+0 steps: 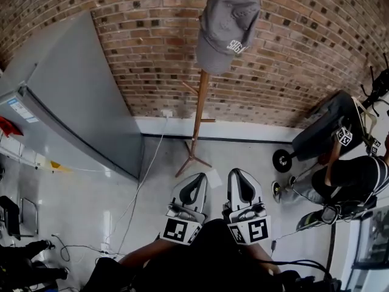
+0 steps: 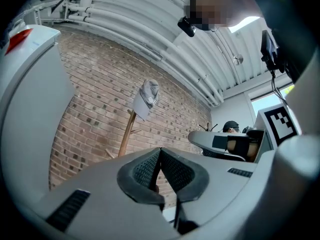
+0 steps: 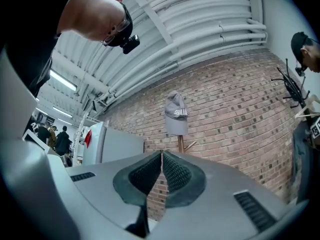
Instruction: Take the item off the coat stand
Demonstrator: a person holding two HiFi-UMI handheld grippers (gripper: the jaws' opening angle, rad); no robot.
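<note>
A grey cap point(image 1: 228, 23) hangs on top of a wooden coat stand point(image 1: 199, 117) against the brick wall. The cap point(image 2: 146, 98) also shows in the left gripper view, and the cap point(image 3: 176, 114) in the right gripper view, well ahead of both jaws. My left gripper point(image 1: 199, 178) and right gripper point(image 1: 238, 174) are held side by side below the stand's feet, some way from it. Both are shut with nothing between the pads; the tips of the left gripper point(image 2: 160, 150) and right gripper point(image 3: 161, 154) meet.
A large grey cabinet point(image 1: 73, 102) stands at the left against the wall. A white cable point(image 1: 143, 181) trails across the floor. At the right a person point(image 1: 352, 175) sits by an office chair point(image 1: 322, 132). Dark gear lies on the floor at the lower left point(image 1: 24, 260).
</note>
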